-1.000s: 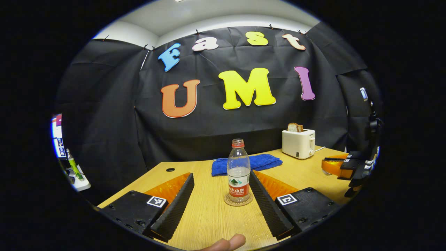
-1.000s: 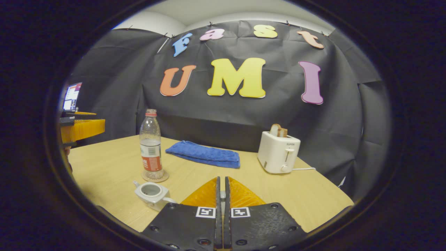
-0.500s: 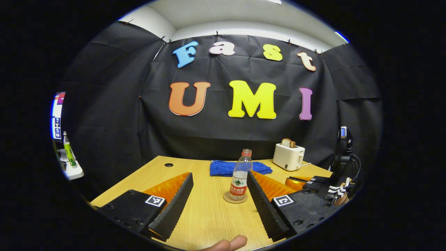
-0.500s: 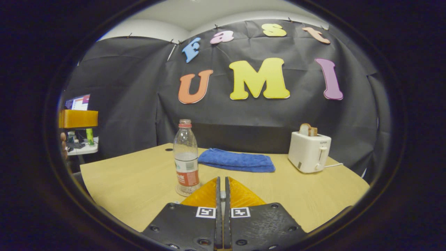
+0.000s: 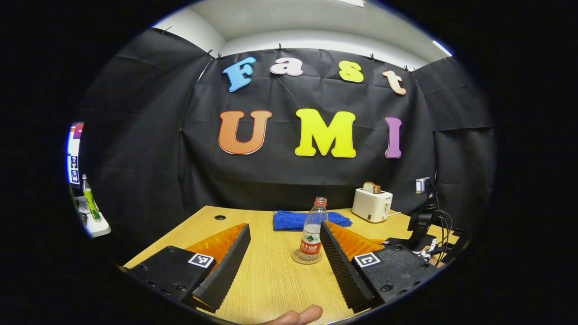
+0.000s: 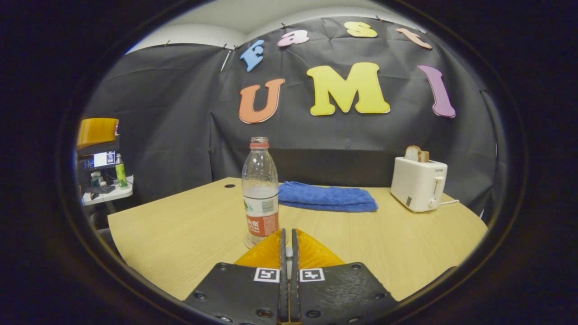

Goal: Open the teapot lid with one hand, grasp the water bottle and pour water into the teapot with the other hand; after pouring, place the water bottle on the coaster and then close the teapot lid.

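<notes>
A clear water bottle (image 5: 311, 234) with a red label stands upright on a round coaster (image 5: 295, 259) in the left gripper view. My left gripper (image 5: 284, 225) is open and pulled back from it, touching nothing. In the right gripper view the bottle (image 6: 260, 189) stands just beyond my right gripper (image 6: 287, 231). Its fingers are shut, with a thin pale sliver of the teapot lid pinched between them. The teapot lies hidden under the fingers. My left gripper (image 6: 97, 131) also shows at the far left edge, raised.
A folded blue towel (image 6: 327, 196) lies behind the bottle, and a white toaster (image 6: 417, 183) holding bread stands at the back right. The wooden table (image 6: 180, 225) has a small hole near its far left corner. A thumb (image 5: 298, 316) shows at the bottom edge.
My left gripper has drawn back from the bottle, still open. My right gripper has swung left, and the open teapot has slid out of sight beneath its fingers.
</notes>
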{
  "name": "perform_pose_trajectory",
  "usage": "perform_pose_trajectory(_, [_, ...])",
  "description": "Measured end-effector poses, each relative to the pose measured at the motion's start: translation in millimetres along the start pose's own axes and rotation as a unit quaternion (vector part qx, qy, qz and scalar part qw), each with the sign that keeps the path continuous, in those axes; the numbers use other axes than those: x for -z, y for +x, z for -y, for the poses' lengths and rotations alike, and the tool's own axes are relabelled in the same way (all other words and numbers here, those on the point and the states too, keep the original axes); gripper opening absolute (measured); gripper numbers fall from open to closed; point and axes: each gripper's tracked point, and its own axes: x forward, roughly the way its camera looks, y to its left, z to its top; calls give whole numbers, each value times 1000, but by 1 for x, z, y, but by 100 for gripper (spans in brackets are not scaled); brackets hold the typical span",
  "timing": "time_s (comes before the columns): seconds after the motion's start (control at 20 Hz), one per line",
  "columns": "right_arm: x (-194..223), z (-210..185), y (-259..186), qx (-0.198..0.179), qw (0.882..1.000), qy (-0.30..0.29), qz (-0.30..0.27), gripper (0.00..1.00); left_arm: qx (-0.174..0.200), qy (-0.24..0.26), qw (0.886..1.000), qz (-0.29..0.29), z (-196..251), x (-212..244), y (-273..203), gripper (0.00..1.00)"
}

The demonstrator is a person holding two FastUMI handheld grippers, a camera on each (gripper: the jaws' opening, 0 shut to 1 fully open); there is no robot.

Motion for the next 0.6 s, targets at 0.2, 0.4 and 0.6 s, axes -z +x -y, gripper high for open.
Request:
perform_pose_trajectory(0.2, [9,4,7,6,1000,0,-9,5,1,11,1000,-10,3,7,3,97])
perform_pose_trajectory(0.4, [9,0,7,4,1000,-12,-5,5,2,15,1000,-18,3,11,5,97])
perform_pose_trajectory(0.6, [6,-4,2,0,1000,-13,-1,8,3,10,1000,-26,4,15,8,97])
